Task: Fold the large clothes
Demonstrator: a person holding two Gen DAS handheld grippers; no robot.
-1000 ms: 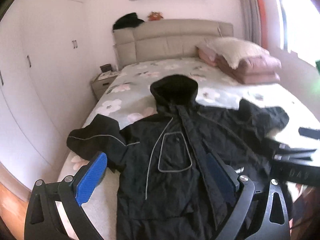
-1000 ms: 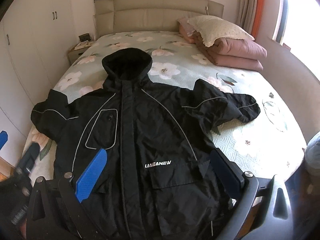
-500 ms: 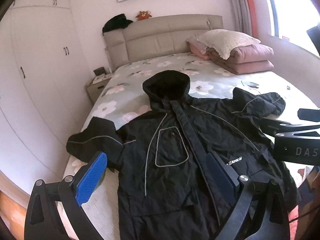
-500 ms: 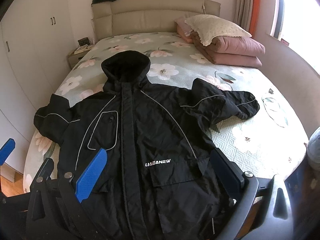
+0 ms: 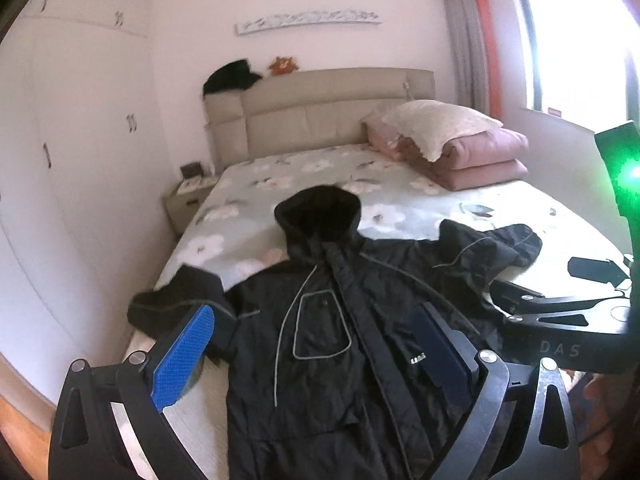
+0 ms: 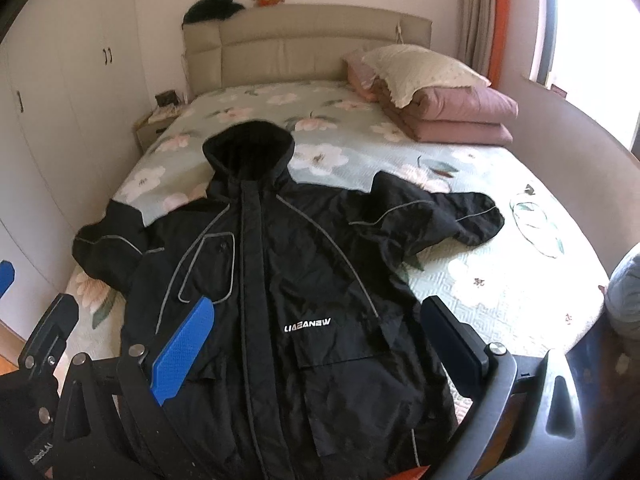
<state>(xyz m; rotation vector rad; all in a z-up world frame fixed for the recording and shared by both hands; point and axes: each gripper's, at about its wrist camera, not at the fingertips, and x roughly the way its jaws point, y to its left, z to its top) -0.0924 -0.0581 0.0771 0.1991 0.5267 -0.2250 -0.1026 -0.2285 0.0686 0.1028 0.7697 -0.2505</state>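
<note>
We have two fisheye wrist views, both from the foot of the bed (image 6: 500, 300), facing the headboard (image 6: 312, 52), looking down along their own fingers; left view sits toward the bed's left side, right view is more centred and a bit nearer; both share the black jacket (image 5: 340, 340), pillows (image 5: 436, 124) and wardrobe (image 5: 80, 140); each view catches the other gripper at its edge.

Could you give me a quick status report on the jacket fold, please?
Left gripper and right gripper: jaws open, empty, above the hem. Black jacket flat on bed, unfolded. Nothing in the way.
</note>
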